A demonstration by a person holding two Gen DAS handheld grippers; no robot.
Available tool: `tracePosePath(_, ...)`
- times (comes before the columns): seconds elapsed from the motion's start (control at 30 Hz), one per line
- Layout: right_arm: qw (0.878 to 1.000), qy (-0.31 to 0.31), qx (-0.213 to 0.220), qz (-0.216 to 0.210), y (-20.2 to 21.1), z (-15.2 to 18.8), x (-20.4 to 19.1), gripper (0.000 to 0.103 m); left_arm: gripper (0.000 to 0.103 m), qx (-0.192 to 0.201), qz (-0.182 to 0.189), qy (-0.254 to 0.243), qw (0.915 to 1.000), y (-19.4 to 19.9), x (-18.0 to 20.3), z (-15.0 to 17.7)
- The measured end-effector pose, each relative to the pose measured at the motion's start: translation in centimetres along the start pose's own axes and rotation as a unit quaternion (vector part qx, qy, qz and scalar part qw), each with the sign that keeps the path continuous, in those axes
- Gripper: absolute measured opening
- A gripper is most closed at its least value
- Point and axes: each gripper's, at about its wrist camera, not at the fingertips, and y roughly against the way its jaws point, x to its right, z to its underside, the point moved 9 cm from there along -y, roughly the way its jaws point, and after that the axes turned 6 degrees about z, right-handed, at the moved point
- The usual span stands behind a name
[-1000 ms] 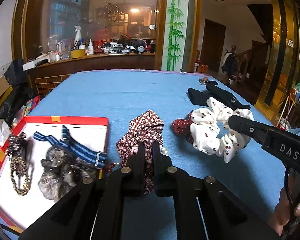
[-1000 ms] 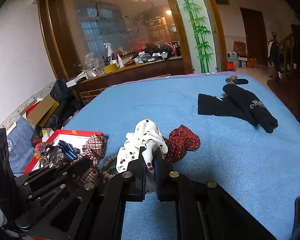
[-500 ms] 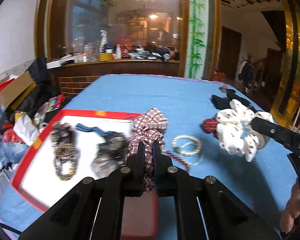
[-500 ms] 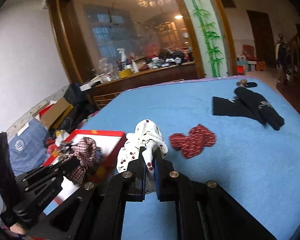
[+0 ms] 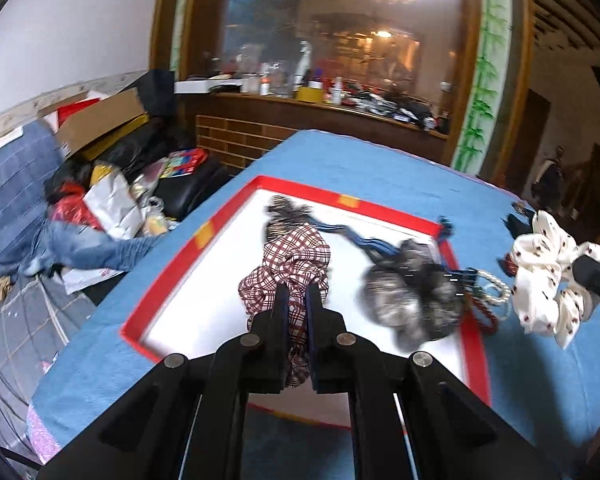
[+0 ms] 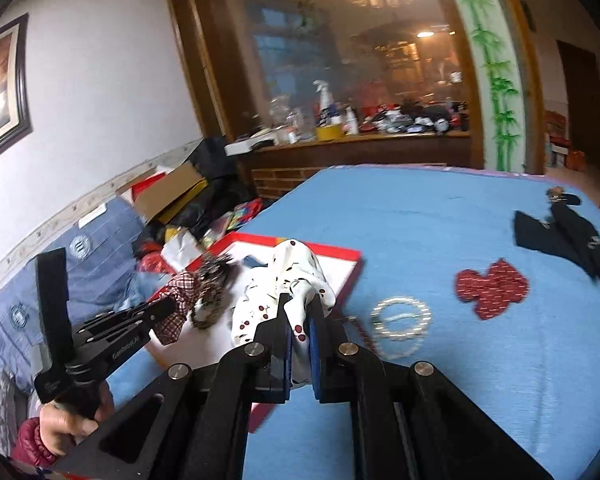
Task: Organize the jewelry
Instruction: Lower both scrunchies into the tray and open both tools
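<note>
A blue tablecloth (image 5: pixel 380 168) fills the middle of both views. On it, centre in the left wrist view, lies a red-rimmed tray (image 5: pixel 384 210) with a white floor, holding a blurred grey-black scrunchie (image 5: pixel 412 292) at its right side and a dark beaded piece (image 5: pixel 284 210) near its far rim. The left gripper (image 5: pixel 296 312) rises from the bottom centre, its jaws closed on a red plaid scrunchie (image 5: pixel 292 256) that stands up from the fingertips over the tray's white floor. At the right edge of that view the right gripper (image 6: pixel 298 320) is clamped on a white dotted scrunchie (image 6: pixel 288 276); in its own view the fabric bunches above the fingertips, in front of the tray's near right corner, though whether it hangs over the tray or just short of it is hard to judge. Right of the tray on the cloth lie a pearl bracelet (image 6: pixel 400 322), then a dark red dotted scrunchie (image 6: pixel 490 284), and black gloves (image 6: pixel 568 236) towards the upper right.
</note>
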Motion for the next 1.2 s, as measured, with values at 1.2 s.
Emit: tracePosePath(1.2,0.993,0.075,-0.086,-0.010,-10.5,3.5,-7.7,0.009,0.007,-0.056,0.009,0.037,0.9977,-4.1,-2.4,0.4)
